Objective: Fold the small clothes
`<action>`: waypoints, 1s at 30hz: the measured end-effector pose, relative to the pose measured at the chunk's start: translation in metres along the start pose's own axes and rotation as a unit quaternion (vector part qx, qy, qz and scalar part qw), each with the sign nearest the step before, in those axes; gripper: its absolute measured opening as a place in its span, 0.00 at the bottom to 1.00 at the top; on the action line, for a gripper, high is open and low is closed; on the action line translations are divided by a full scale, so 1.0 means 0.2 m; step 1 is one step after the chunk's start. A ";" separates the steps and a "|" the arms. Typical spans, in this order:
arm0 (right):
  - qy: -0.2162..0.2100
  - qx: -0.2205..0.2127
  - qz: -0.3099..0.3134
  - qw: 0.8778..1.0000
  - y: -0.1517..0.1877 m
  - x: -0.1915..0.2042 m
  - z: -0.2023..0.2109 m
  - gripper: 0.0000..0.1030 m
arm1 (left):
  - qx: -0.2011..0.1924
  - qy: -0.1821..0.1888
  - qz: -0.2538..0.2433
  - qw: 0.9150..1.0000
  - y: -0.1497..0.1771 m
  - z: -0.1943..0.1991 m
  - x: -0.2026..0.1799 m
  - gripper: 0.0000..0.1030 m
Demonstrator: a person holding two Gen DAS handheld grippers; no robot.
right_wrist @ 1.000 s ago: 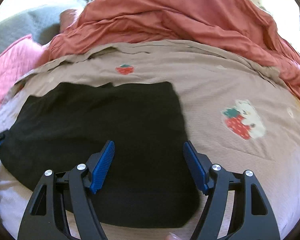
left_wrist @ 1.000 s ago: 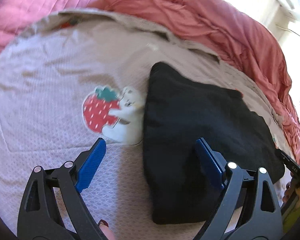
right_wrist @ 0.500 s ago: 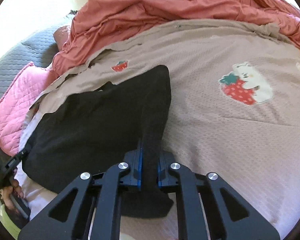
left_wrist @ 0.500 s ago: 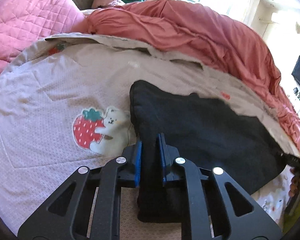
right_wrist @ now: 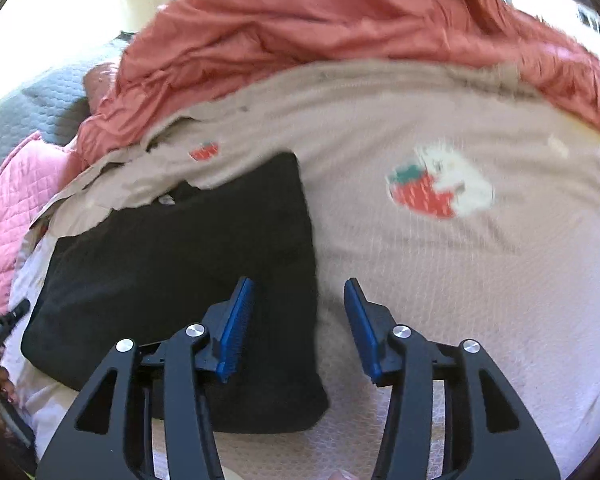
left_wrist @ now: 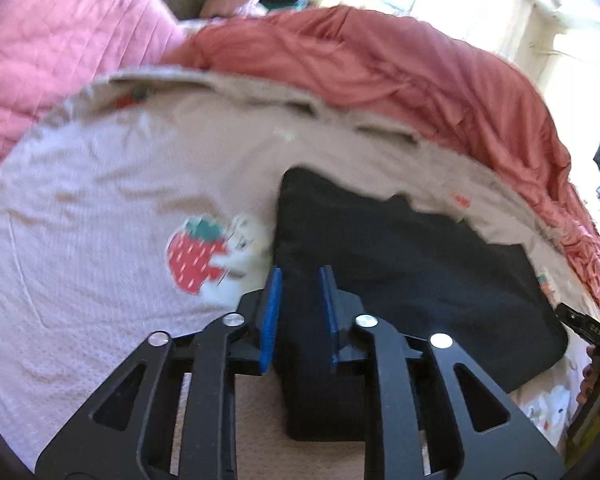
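Observation:
A black garment (left_wrist: 400, 260) (right_wrist: 180, 260) lies folded and flat on a beige bedsheet (left_wrist: 100, 208) (right_wrist: 420, 280). My left gripper (left_wrist: 300, 270) is over its left edge. The jaws are opening a little, with black cloth in the narrow gap between the blue pads (left_wrist: 270, 312), which no longer pinch it. My right gripper (right_wrist: 298, 280) hangs over the garment's right edge. Its jaws are opening wide, with cloth below the left pad (right_wrist: 236, 332) and bare sheet below the right one.
A strawberry-and-bear print (left_wrist: 204, 256) (right_wrist: 436, 188) lies beside the garment. A rumpled red duvet (left_wrist: 380, 68) (right_wrist: 340, 28) is heaped along the far side, with a pink quilt (left_wrist: 40, 80) (right_wrist: 4, 216) at the end. The other gripper shows at each view's edge (left_wrist: 584, 328) (right_wrist: 0, 328).
A second ago both grippers hung open over the garment. Half a second ago both were shut on its edges, pulling up ridges. Now the jaws have parted and the cloth lies flat.

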State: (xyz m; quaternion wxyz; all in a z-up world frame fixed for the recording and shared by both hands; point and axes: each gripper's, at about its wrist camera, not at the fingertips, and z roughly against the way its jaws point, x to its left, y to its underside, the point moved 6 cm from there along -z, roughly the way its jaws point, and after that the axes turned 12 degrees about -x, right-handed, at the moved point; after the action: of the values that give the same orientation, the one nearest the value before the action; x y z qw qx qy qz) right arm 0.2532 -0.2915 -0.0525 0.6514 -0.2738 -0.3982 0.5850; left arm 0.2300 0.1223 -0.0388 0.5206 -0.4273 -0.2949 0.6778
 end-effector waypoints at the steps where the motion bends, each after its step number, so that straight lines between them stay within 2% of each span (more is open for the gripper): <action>1: -0.009 -0.004 0.015 1.000 -0.01 0.05 0.00 0.46 | -0.005 0.008 -0.005 1.000 -0.01 0.01 -0.03 0.17; 4: -0.042 -0.008 0.057 0.997 -0.03 0.23 -0.02 0.46 | -0.015 0.037 -0.042 0.998 0.00 0.05 -0.19 0.20; 6: -0.059 -0.003 0.078 0.995 -0.03 0.32 -0.04 0.49 | -0.012 0.058 -0.078 0.995 0.03 0.07 -0.30 0.30; 7: -0.068 0.003 0.089 0.994 -0.03 0.40 -0.08 0.50 | -0.008 0.063 -0.089 0.994 0.06 0.06 -0.33 0.30; 9: -0.079 0.017 0.106 0.991 -0.02 0.49 -0.13 0.50 | 0.020 0.074 -0.115 0.990 0.14 0.01 -0.40 0.34; 11: -0.088 0.029 0.124 0.988 0.00 0.60 -0.19 0.51 | 0.066 0.073 -0.137 0.986 0.24 -0.06 -0.43 0.40; 13: -0.094 0.042 0.146 0.984 0.02 0.69 -0.25 0.51 | 0.077 0.061 -0.152 0.983 0.28 -0.09 -0.44 0.41; 17: -0.085 0.075 0.177 0.978 0.09 0.83 -0.43 0.51 | 0.078 0.066 -0.147 0.984 0.28 -0.09 -0.43 0.42; 20: -0.061 0.079 0.189 0.977 0.08 0.86 -0.56 0.56 | 0.078 0.067 -0.145 0.984 0.28 -0.09 -0.44 0.42; 25: -0.052 0.088 0.157 0.982 0.04 0.84 -0.68 0.63 | 0.078 0.067 -0.145 0.984 0.27 -0.08 -0.43 0.42; 30: -0.044 0.091 0.146 0.984 0.02 0.84 -0.73 0.63 | 0.077 0.065 -0.145 0.984 0.27 -0.08 -0.43 0.42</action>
State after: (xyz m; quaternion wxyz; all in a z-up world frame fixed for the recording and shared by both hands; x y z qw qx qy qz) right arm 0.3727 -0.1111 -0.1006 0.5629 -0.2431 -0.3273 0.7190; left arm 0.2283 0.0241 -0.0686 0.6630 -0.3817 -0.2661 0.5864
